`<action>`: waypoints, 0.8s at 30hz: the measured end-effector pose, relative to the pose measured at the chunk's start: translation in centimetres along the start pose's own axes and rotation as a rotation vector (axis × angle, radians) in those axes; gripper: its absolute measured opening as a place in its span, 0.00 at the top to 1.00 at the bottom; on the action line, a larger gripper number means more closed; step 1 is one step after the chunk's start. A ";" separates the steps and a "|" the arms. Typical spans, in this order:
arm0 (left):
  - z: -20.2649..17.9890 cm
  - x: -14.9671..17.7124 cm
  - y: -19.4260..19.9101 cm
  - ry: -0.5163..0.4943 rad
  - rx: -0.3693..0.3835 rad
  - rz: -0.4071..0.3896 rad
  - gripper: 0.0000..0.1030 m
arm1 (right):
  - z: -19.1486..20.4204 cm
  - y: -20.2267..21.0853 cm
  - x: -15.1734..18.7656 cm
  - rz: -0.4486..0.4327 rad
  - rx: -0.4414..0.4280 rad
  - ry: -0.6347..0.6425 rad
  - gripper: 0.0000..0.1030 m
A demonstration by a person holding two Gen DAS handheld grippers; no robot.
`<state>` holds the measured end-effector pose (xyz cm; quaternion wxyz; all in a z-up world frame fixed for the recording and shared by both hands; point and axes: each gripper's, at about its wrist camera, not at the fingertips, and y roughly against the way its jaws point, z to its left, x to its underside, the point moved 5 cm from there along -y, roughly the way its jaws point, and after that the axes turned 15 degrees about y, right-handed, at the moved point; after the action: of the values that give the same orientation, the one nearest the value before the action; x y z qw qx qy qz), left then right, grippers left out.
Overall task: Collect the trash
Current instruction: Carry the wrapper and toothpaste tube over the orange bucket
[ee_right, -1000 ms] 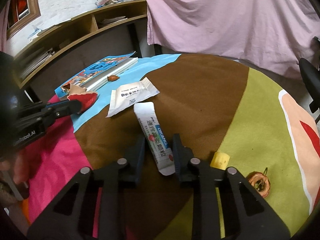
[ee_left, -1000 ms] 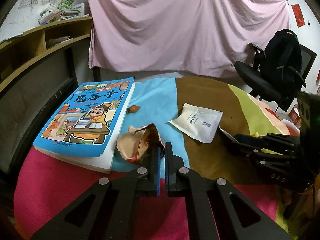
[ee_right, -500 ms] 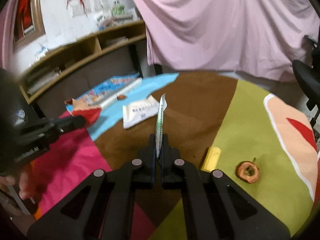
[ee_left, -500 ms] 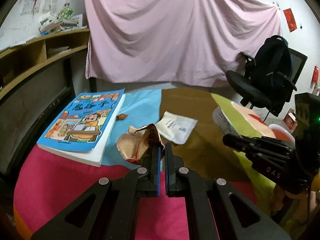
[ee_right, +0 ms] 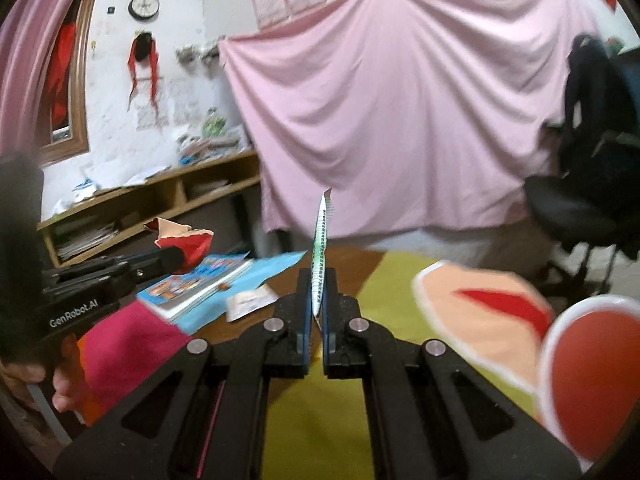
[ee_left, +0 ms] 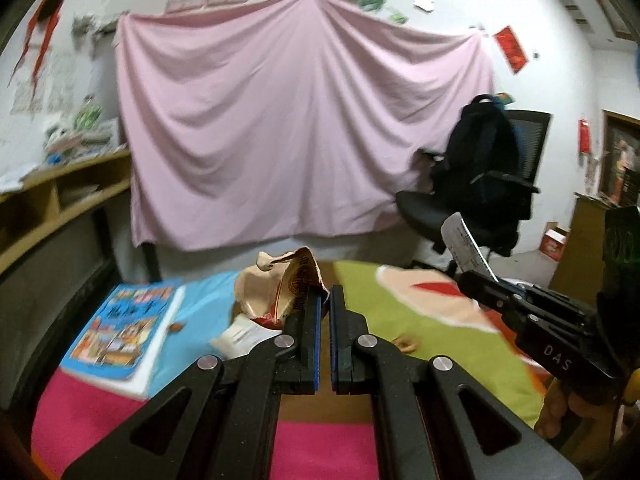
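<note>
The left tool (ee_left: 324, 300), marked "GenRobot.AI", is clamped on a torn wrapper (ee_left: 280, 284); the right tool (ee_right: 316, 284), marked "DAS", pinches a white sachet (ee_right: 320, 248) edge-on above the desk (ee_right: 400, 280).

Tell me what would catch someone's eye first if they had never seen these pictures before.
Probably the big pink sheet draped over the back wall, filling the upper half of both views. Next, the two grippers held up over the colourful patchwork tablecloth: the left gripper is shut on a crumpled red and tan wrapper, and the right gripper pinches a thin sachet that stands up edge-on.
</note>
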<state>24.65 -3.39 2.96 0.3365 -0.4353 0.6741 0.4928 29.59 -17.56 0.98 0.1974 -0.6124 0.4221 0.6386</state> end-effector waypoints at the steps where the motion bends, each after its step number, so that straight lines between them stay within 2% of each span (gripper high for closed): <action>1: -1.1 -0.1 0.0 -0.012 0.015 -0.007 0.98 | -0.6 0.7 -0.1 -0.013 0.023 0.006 0.68; 8: -8.7 0.0 -0.8 -0.111 0.120 -0.036 0.98 | -4.8 5.6 -0.4 -0.079 0.196 0.036 0.67; 15: -16.0 1.1 -2.7 -0.202 0.214 -0.039 0.98 | -9.6 9.3 1.1 -0.088 0.309 -0.003 0.67; 21: -21.0 2.8 -4.7 -0.240 0.280 0.002 0.98 | -14.4 12.1 3.4 -0.052 0.377 -0.065 0.67; 24: -23.1 3.7 -6.0 -0.252 0.306 0.031 0.98 | -16.7 13.0 5.0 -0.004 0.406 -0.114 0.67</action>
<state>28.15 -27.29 4.11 0.4728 -0.3033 0.7005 0.4402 29.06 -39.29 1.92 0.3418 -0.5237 0.5288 0.5738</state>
